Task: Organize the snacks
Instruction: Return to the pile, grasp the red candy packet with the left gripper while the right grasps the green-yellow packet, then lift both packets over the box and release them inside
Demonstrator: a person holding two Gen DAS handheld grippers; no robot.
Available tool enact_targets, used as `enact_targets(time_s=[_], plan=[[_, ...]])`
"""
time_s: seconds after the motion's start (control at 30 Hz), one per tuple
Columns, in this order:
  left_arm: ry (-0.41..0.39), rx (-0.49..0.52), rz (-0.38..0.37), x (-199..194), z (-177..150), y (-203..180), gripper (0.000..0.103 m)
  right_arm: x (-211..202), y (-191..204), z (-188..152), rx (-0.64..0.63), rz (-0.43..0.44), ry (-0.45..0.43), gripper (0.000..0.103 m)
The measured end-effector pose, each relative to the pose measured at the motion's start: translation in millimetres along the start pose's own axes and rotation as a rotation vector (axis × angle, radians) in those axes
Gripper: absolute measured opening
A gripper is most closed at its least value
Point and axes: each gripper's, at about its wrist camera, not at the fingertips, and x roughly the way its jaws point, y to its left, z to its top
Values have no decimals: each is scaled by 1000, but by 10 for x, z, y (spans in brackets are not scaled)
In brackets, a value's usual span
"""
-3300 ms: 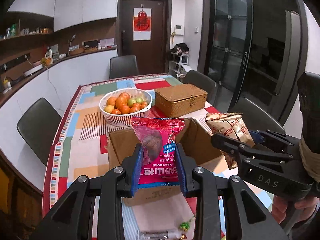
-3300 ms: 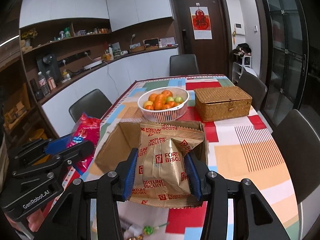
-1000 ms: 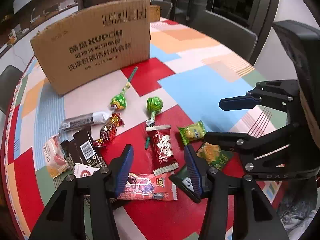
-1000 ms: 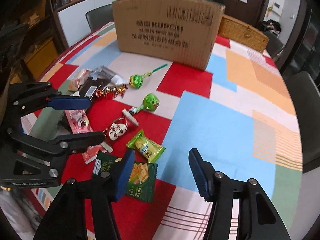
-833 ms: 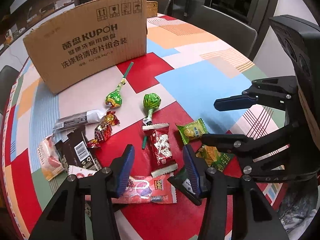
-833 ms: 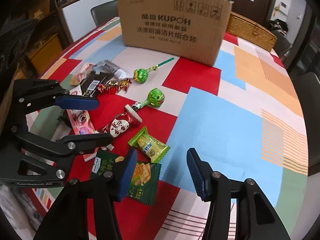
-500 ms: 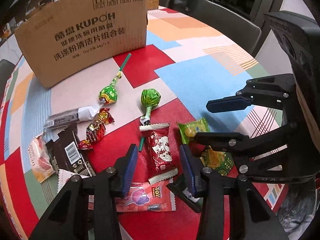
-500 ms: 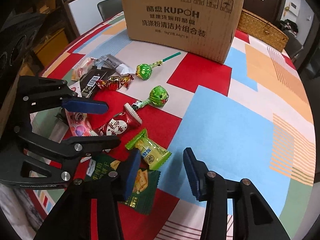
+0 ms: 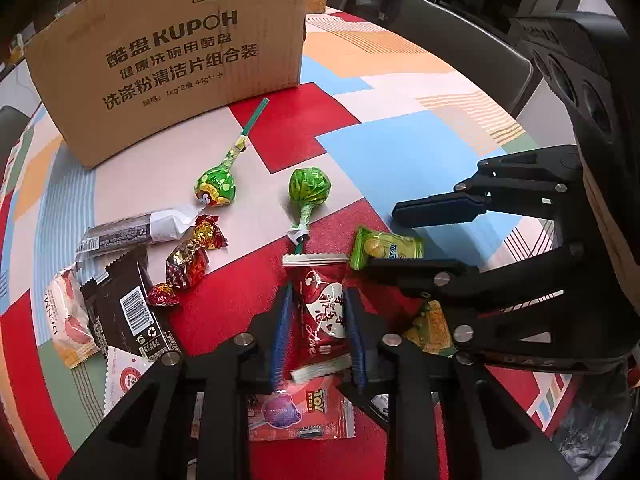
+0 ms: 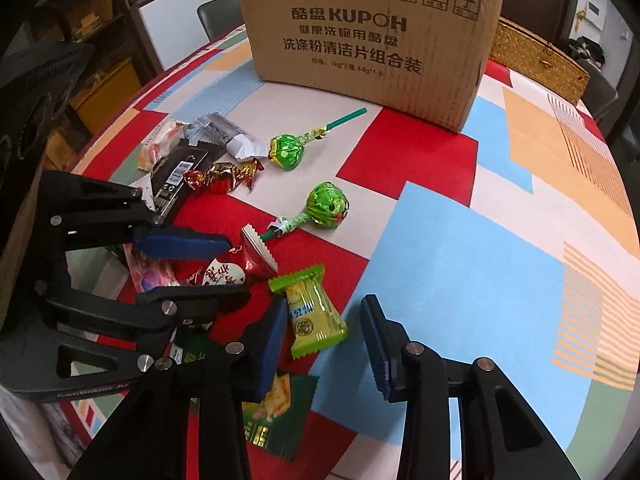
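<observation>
My left gripper (image 9: 318, 332) has its fingers on both sides of a red candy packet (image 9: 322, 312) that lies on the table; the jaws look closed onto it. It also shows in the right wrist view (image 10: 240, 270). My right gripper (image 10: 324, 338) is open, straddling a light green candy packet (image 10: 314, 320), which also shows in the left wrist view (image 9: 384, 246). The KUPOH cardboard box (image 9: 168, 56) stands behind the scattered snacks.
Two green lollipops (image 9: 216, 188) (image 9: 310, 188), a gold-red wrapped candy (image 9: 188, 260), a dark chocolate bar (image 9: 124, 312), a silver-black wrapper (image 9: 132, 232), a pink Toy Story packet (image 9: 296, 412) and a dark green cracker packet (image 10: 272, 412) lie on the patterned tablecloth. A wicker box (image 10: 536, 60) stands behind.
Both grippers have dropped closer to the table. My left jaws have narrowed around the red candy packet. My right gripper has moved over the light green packet.
</observation>
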Motion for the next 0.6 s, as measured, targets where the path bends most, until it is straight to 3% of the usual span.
enact_targets(time_s=[0.07, 0.2, 0.3, 0.6], plan=[[-1, -12, -4, 5, -6, 17, 23, 26, 11, 30, -1, -7, 3, 39], [-6, -25, -14, 1, -15, 38, 23, 38, 51, 46, 2, -19, 3, 26], [-16, -39, -13, -29, -32, 46, 22, 21, 67, 23, 11, -32, 0, 23], [-89, -52, -6, -311, -44, 21, 22, -221, 38, -76, 126, -38, -64, 22]])
